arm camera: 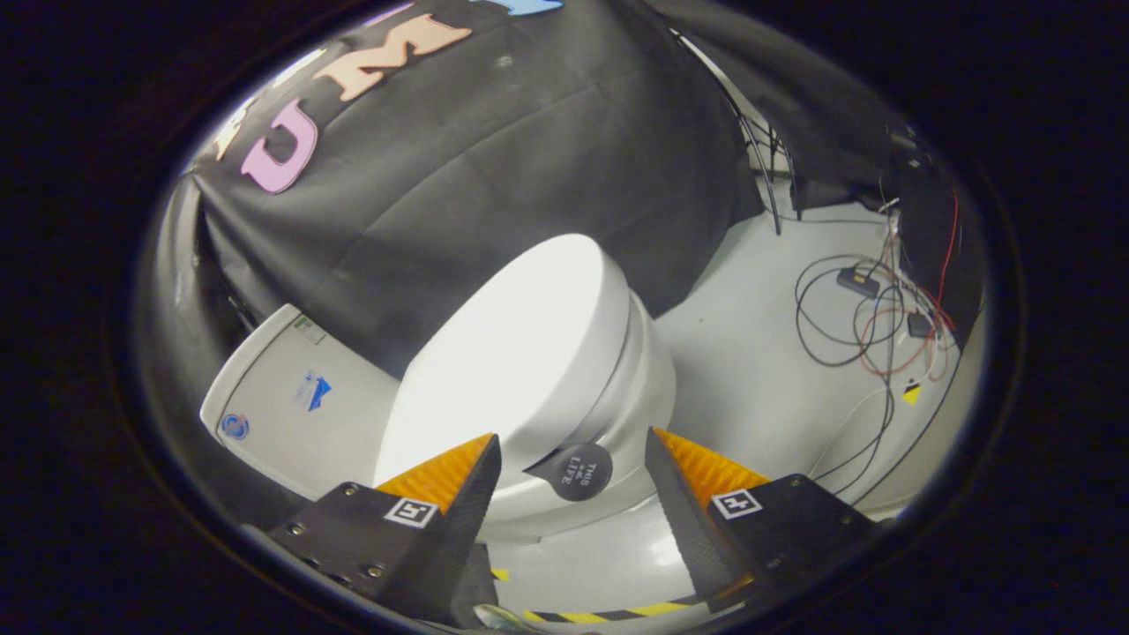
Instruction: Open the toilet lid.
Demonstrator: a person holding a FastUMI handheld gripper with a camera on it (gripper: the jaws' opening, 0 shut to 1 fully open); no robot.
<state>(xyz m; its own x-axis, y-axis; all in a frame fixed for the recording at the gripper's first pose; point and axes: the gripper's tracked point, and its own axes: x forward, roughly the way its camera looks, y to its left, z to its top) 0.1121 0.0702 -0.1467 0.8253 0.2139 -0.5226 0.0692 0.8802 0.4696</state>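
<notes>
One toilet (564,388) stands on the pale floor (758,370), tank (291,397) at ten o'clock from the fingers. Its lid (512,344) is down and shut, just ahead of them at twelve o'clock. A round dark handle tab (575,472) juts from the lid's front edge, likely for lifting. The gripper (571,463) has its fingers spread apart, empty, flanking that tab.

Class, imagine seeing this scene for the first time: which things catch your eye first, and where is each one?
The bright white closed toilet lid stands out, just beyond the open gripper. A round dark lid handle sticks out from the lid's front edge, between the fingers and untouched. Beyond the toilet to one side, a tangle of cables lies on the pale floor, and a black cloth wall hangs behind.
</notes>
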